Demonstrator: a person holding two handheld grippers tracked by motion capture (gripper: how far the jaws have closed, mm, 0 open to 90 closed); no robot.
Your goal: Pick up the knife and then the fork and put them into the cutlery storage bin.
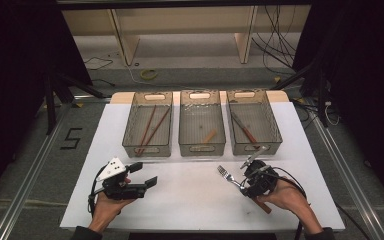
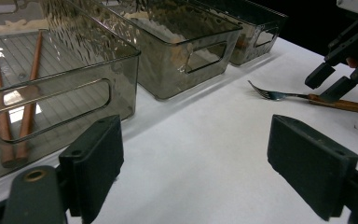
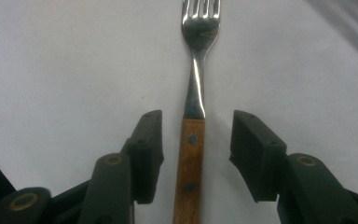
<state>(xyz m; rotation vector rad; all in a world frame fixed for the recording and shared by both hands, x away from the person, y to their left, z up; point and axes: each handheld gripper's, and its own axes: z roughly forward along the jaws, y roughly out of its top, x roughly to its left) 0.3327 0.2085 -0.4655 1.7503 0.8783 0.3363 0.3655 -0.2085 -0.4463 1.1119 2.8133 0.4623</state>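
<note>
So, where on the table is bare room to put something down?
The white table is bare between the left tongs and the fork, in front of the three bins. The middle bin holds just one small piece. It is crowded around the right tongs, which straddle the fork.

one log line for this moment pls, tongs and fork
right tongs: open, astride fork handle, not touching | fork: flat on table | left tongs: open, nothing between | bins: untouched
</note>
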